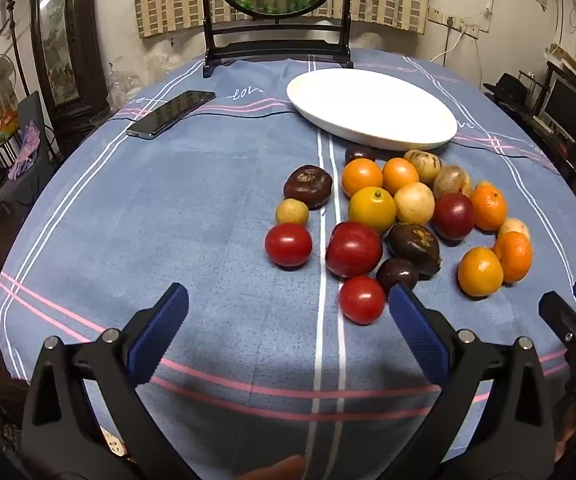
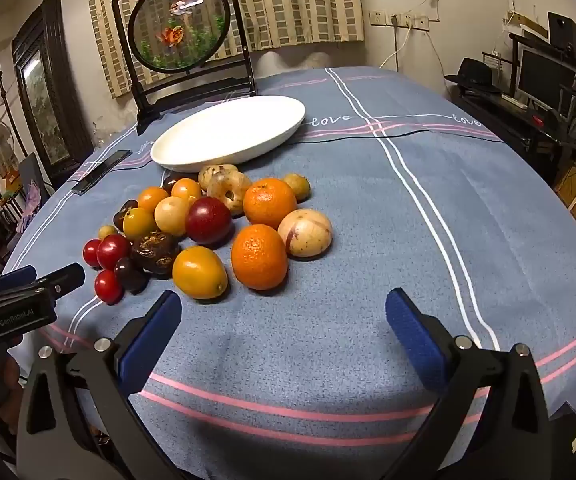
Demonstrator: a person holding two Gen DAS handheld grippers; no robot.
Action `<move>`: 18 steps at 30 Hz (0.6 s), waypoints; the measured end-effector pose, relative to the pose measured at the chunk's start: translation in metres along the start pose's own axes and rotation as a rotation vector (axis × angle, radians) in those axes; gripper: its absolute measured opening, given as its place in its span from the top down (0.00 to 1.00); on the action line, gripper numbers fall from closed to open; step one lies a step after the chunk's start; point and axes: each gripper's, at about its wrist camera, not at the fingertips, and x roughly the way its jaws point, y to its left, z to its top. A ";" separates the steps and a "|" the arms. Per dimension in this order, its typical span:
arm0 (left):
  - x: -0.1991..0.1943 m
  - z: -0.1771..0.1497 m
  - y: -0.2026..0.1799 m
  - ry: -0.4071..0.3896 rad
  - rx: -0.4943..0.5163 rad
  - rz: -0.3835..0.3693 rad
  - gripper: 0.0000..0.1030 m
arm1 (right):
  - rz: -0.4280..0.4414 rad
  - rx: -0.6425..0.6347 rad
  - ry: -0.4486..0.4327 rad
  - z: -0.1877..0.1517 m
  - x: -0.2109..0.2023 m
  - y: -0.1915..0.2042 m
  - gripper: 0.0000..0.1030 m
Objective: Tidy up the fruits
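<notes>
A pile of mixed fruit lies on the blue tablecloth: red tomatoes (image 1: pixel 288 245), oranges (image 2: pixel 259 256), yellow citrus (image 1: pixel 371 209), dark passion fruits (image 1: pixel 308 186) and pale round fruits (image 2: pixel 305 233). A white oval plate (image 1: pixel 371 107) stands empty behind the pile; it also shows in the right wrist view (image 2: pixel 228 132). My left gripper (image 1: pixel 288 300) is open and empty, just in front of the pile, its right fingertip by a small red tomato (image 1: pixel 362 299). My right gripper (image 2: pixel 284 304) is open and empty, in front of the oranges.
A black phone (image 1: pixel 171 113) lies at the back left of the table. A round framed ornament on a dark stand (image 1: pixel 278 12) stands at the far edge behind the plate. The table edge runs close under both grippers. Furniture surrounds the table.
</notes>
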 end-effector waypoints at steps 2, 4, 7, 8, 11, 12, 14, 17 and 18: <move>0.000 -0.001 -0.003 -0.003 0.026 -0.001 0.02 | 0.002 0.000 -0.001 -0.001 0.001 0.000 0.01; 0.000 -0.001 -0.008 -0.005 0.062 -0.007 0.02 | 0.001 -0.006 0.001 -0.001 0.002 0.001 0.01; -0.003 0.000 -0.010 -0.019 0.053 -0.049 0.02 | 0.003 -0.013 -0.003 -0.001 -0.005 0.003 0.01; -0.005 -0.002 -0.009 -0.026 0.050 -0.061 0.02 | 0.002 -0.015 -0.004 0.000 -0.005 0.003 0.01; -0.006 -0.003 -0.011 -0.023 0.049 -0.074 0.02 | -0.003 -0.025 -0.007 0.006 -0.010 0.006 0.01; -0.007 -0.003 -0.012 -0.023 0.050 -0.075 0.02 | 0.002 -0.026 -0.016 0.001 -0.008 0.005 0.01; -0.008 -0.003 -0.013 -0.024 0.051 -0.079 0.02 | 0.006 -0.025 -0.025 -0.002 -0.005 0.006 0.01; -0.006 -0.005 -0.013 -0.020 0.055 -0.086 0.02 | 0.008 -0.025 -0.027 -0.001 -0.005 0.006 0.01; -0.007 -0.005 -0.014 -0.021 0.056 -0.087 0.02 | 0.008 -0.025 -0.027 -0.001 -0.005 0.006 0.01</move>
